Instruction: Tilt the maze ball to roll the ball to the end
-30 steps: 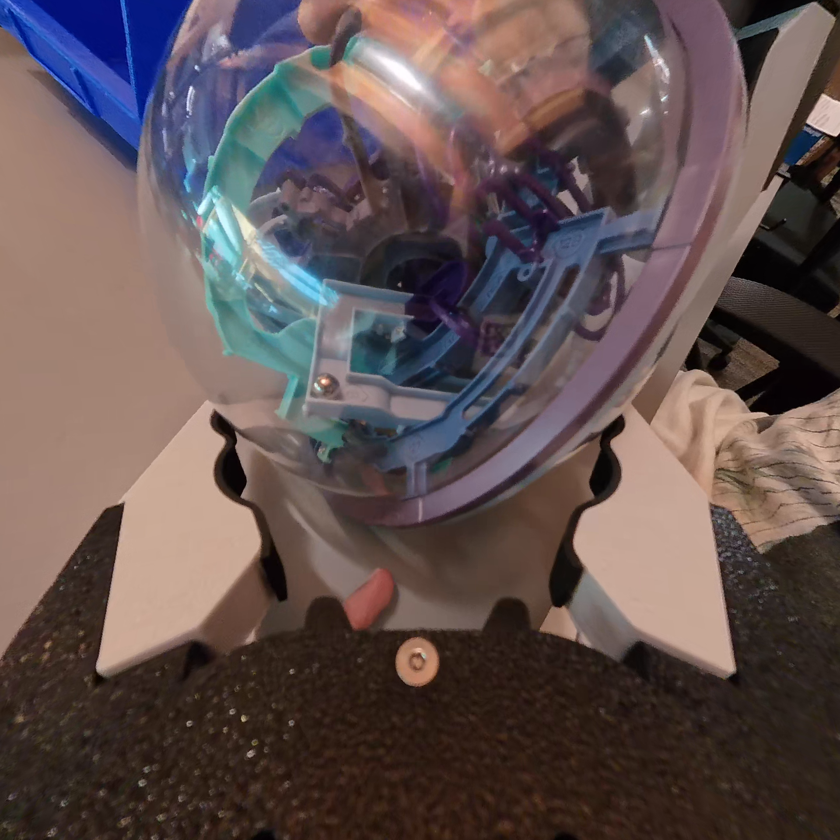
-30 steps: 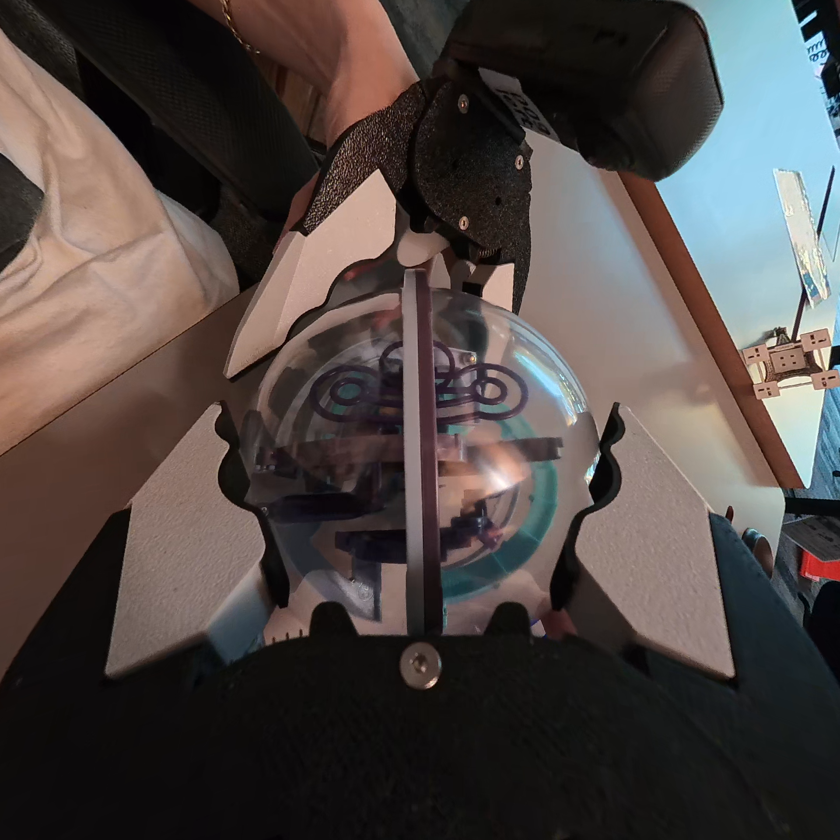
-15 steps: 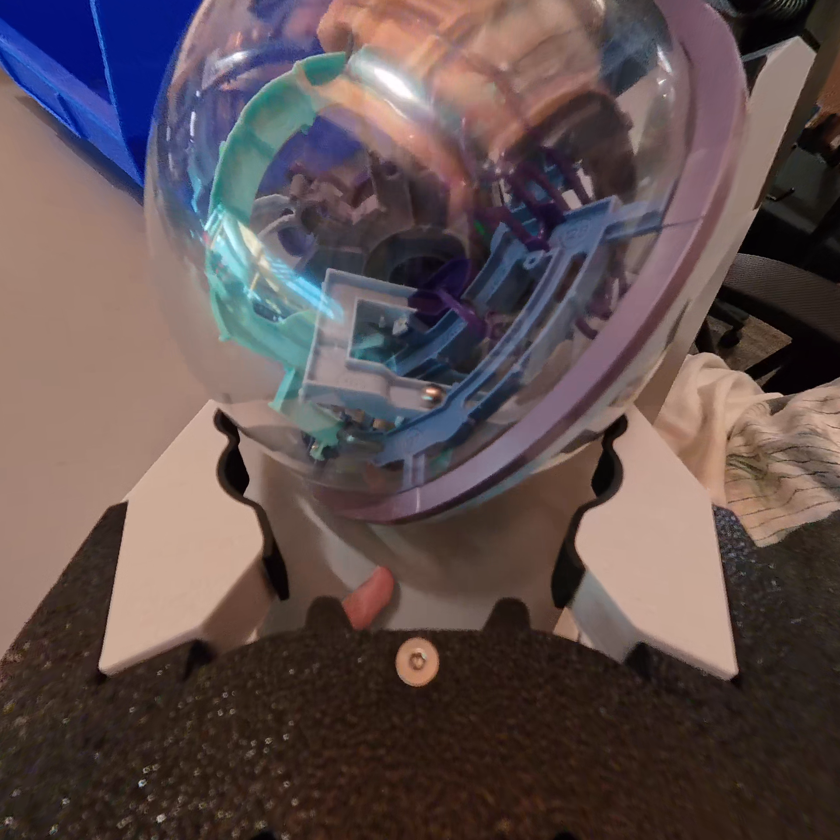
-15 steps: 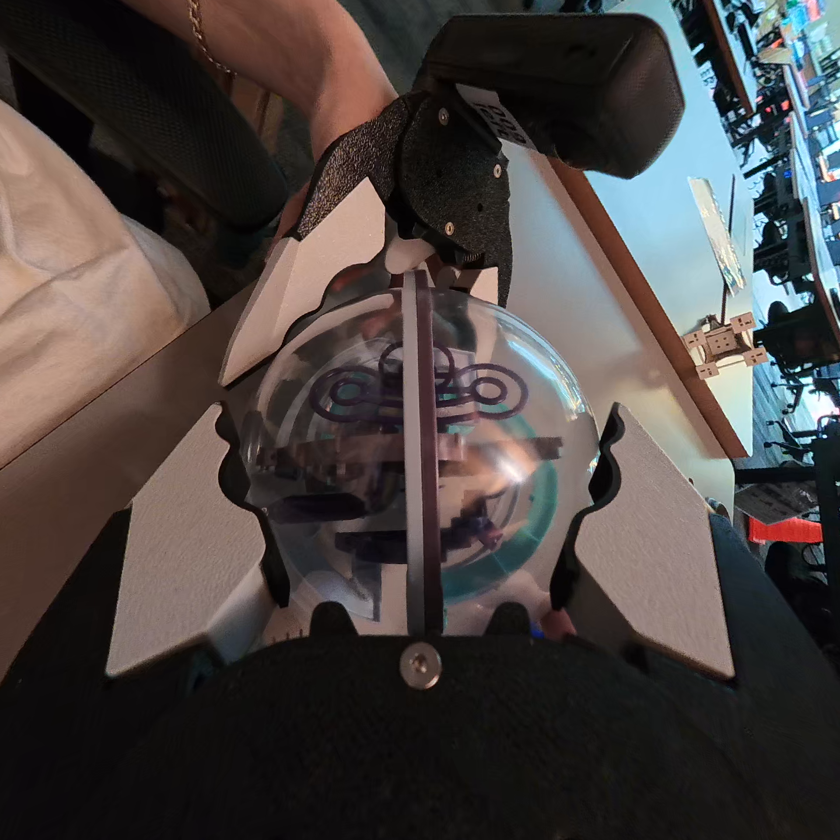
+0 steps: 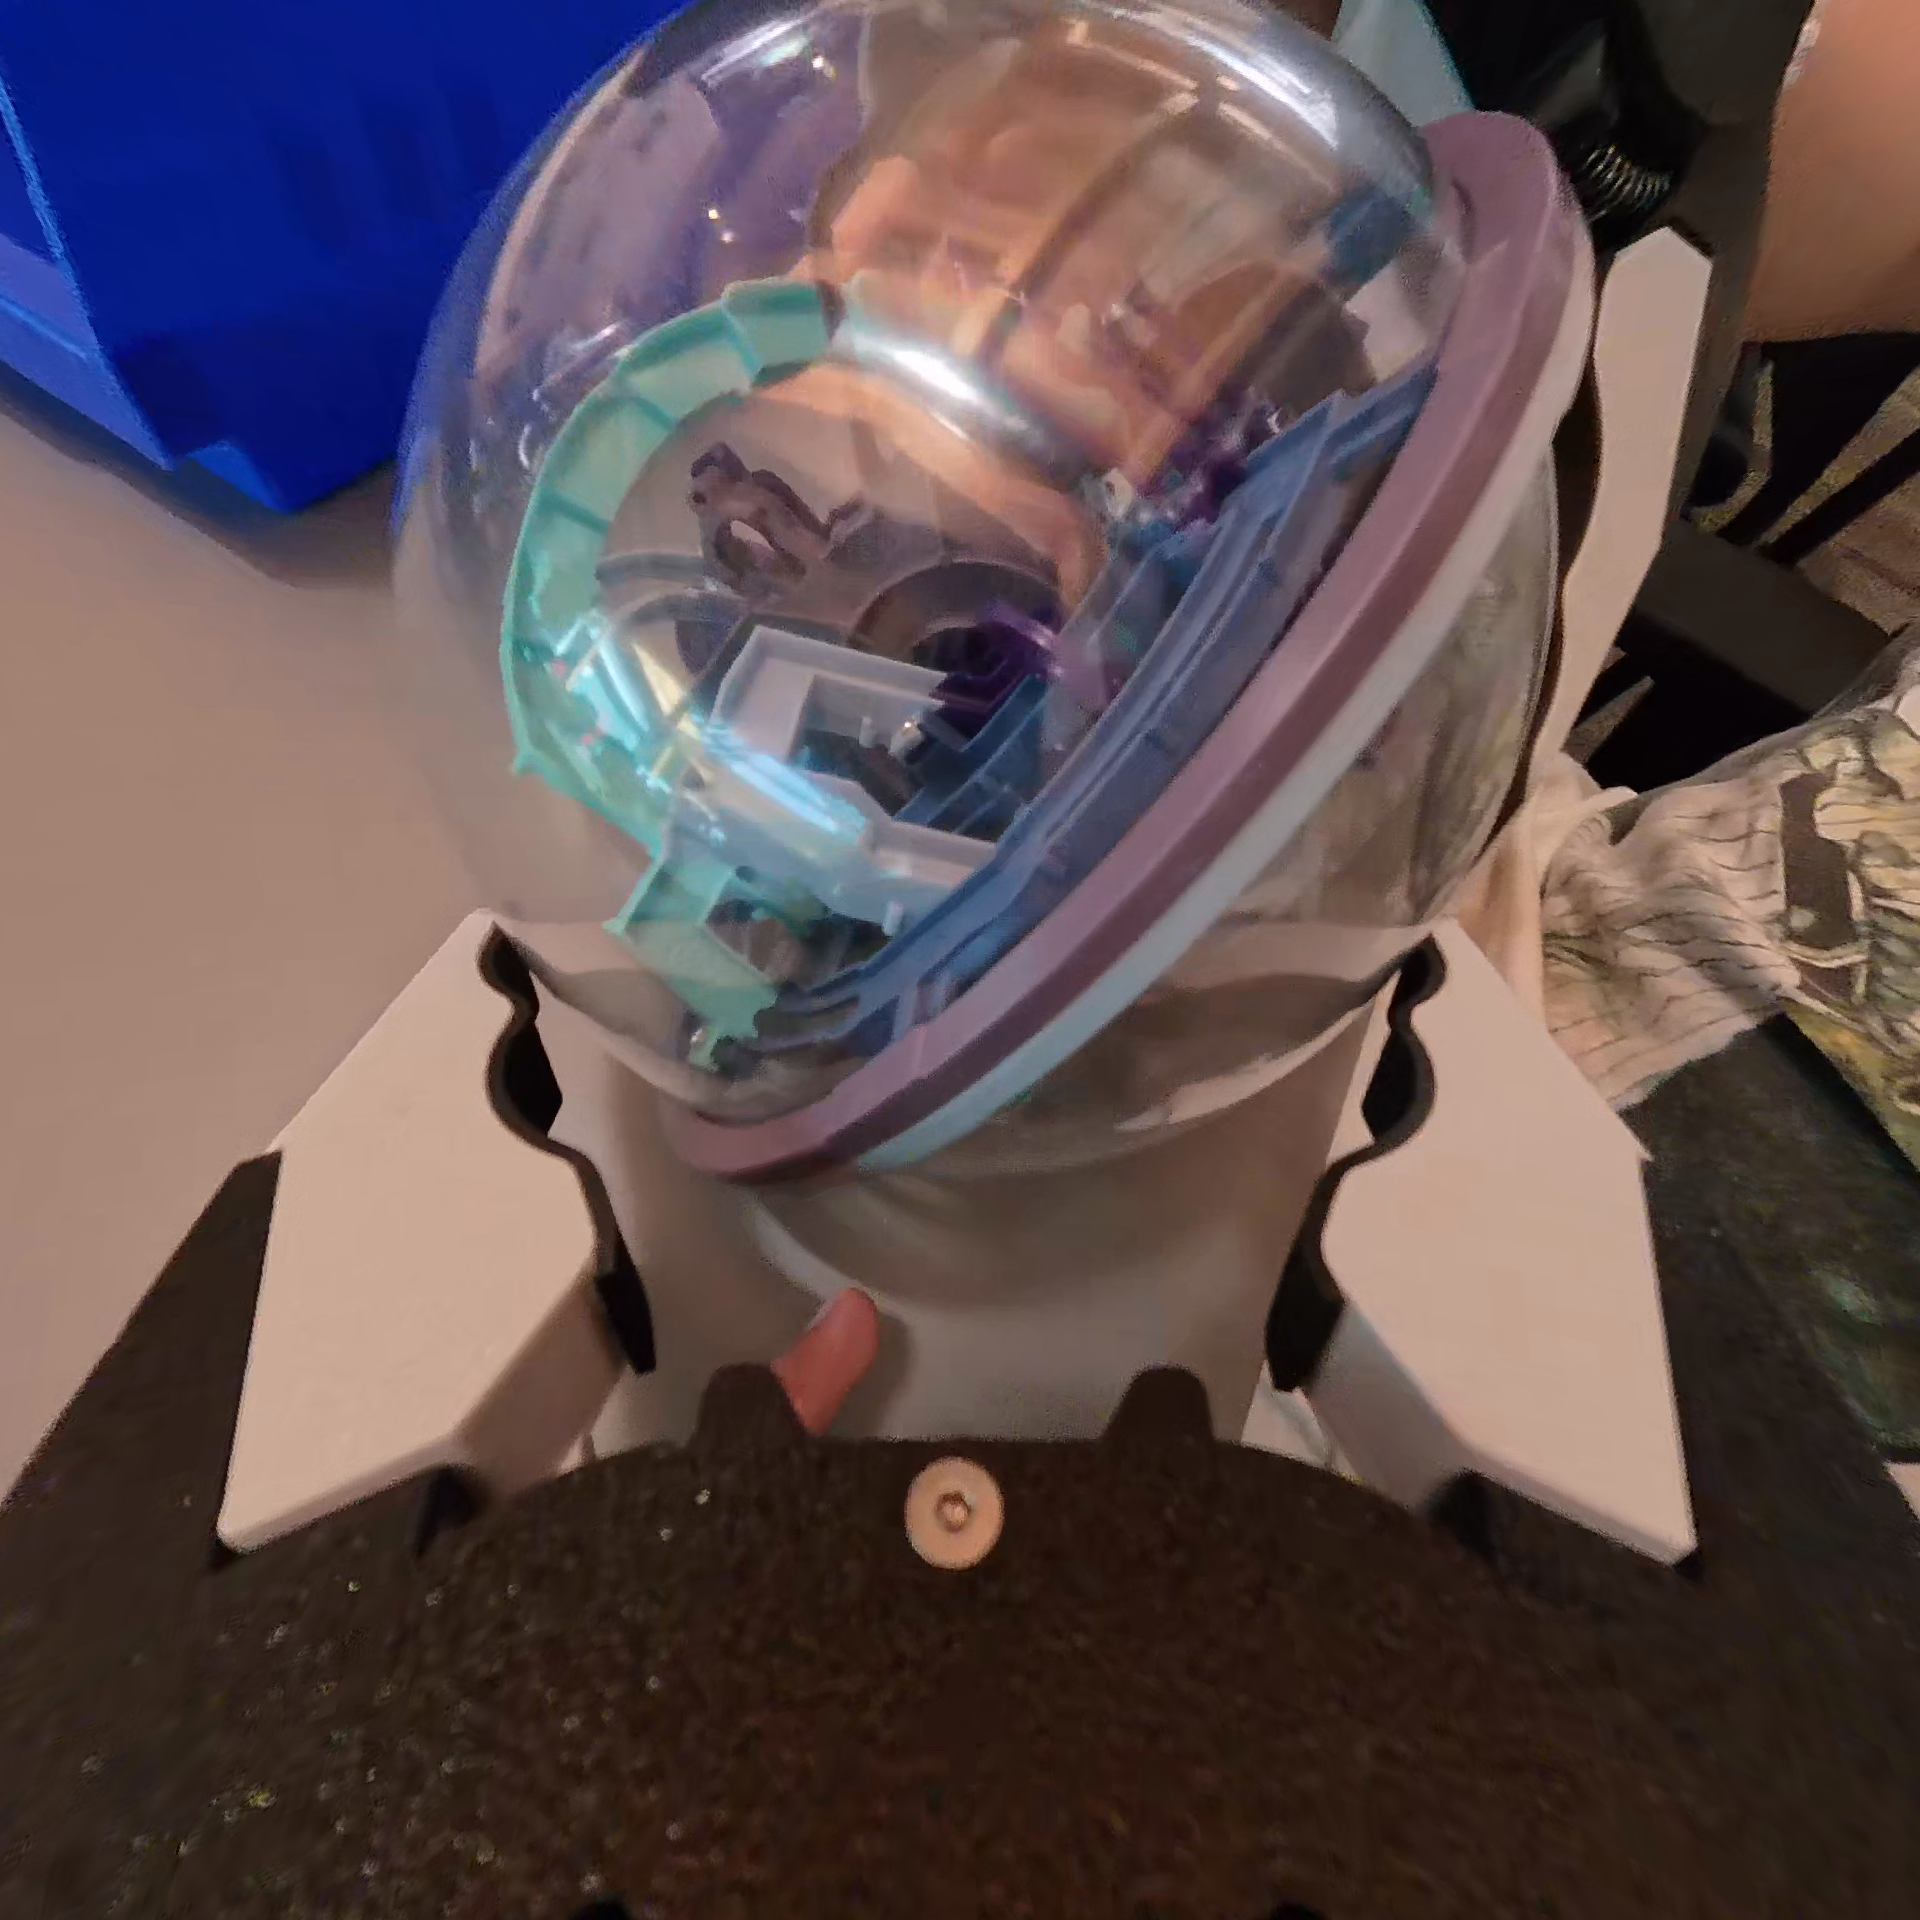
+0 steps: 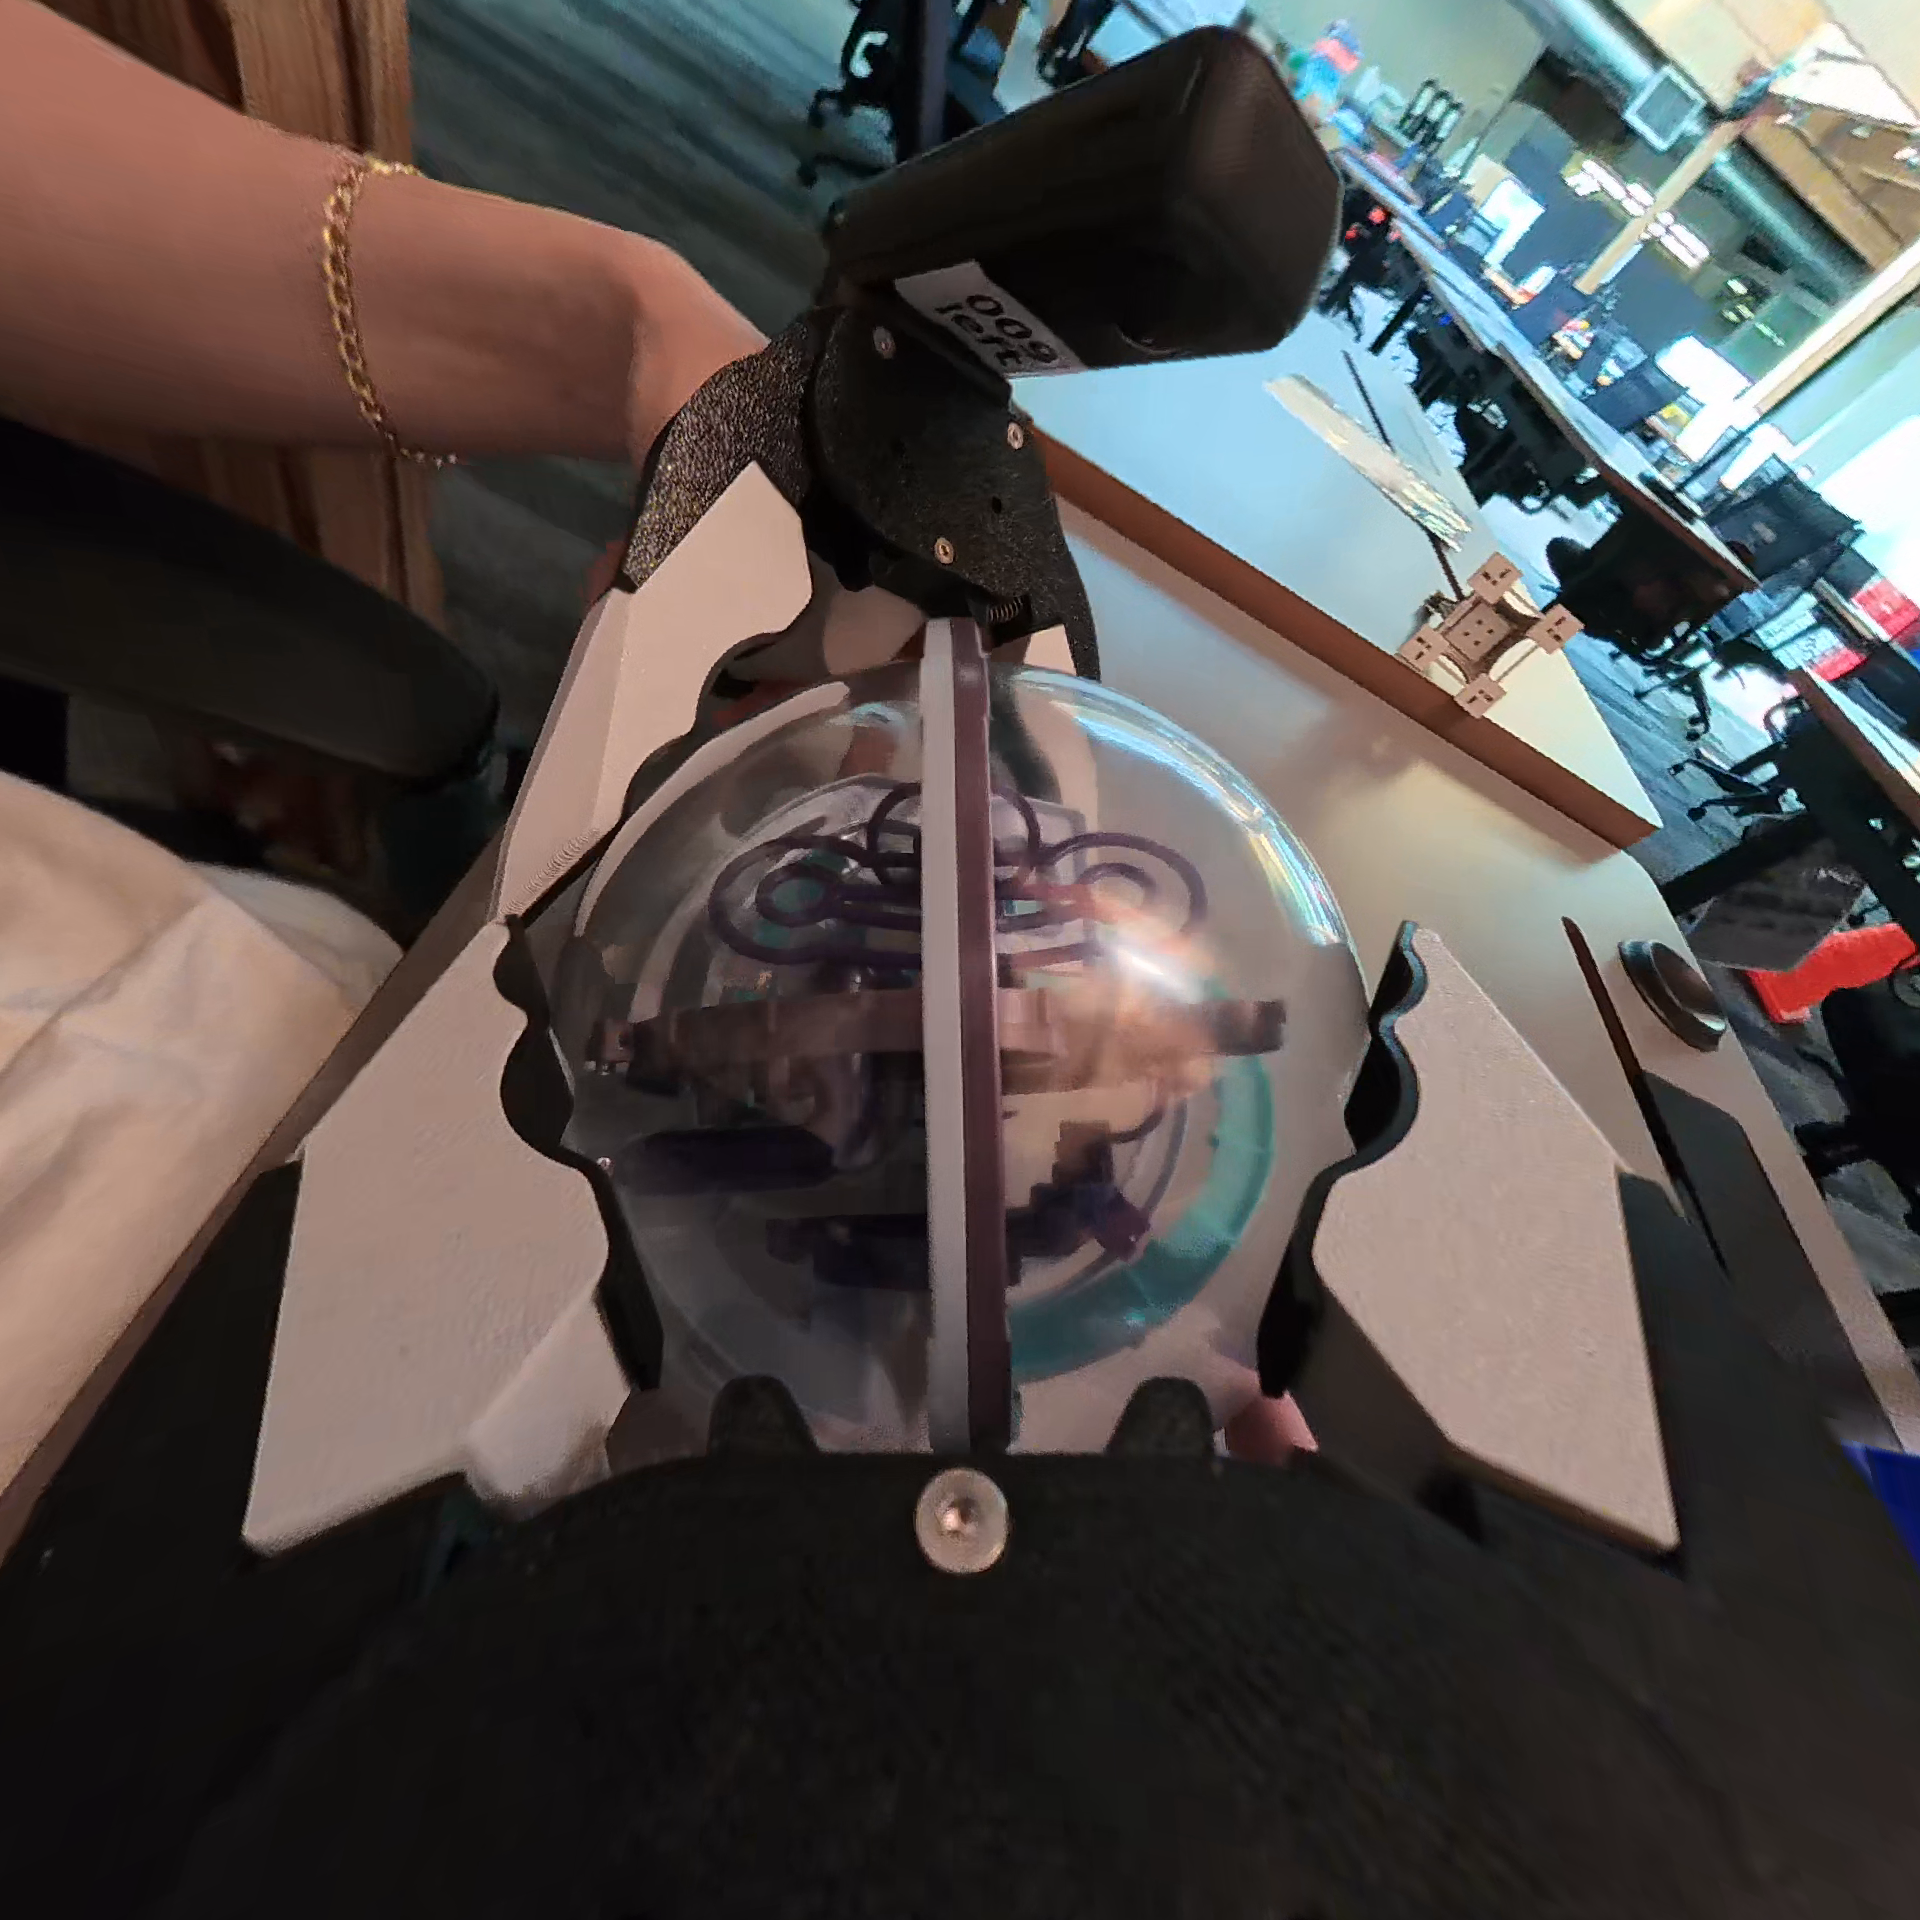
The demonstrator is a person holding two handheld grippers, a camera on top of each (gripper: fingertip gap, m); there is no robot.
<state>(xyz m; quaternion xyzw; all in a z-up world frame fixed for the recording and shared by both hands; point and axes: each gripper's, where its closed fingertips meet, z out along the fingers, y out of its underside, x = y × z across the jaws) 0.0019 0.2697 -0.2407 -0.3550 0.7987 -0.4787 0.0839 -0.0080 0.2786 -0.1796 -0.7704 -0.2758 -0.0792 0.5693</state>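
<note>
**A:** Where was the maze ball (image 6: 935,1049)?

**B:** Off the table (image 6: 1299,790), clamped between the right gripper (image 6: 956,1081) fingers on both hemispheres. The left gripper (image 5: 966,1049) cradled the shell's underside; whether it actually squeezed, I couldn't tell.

**A:** And the little steel ball?

**B:** I couldn't find it among the blurred tracks (image 5: 935,831).

**A:** The risk?

**B:** Probably a steep tilt dropping it off its rail, or the smooth shell slipping in the pads.
</note>
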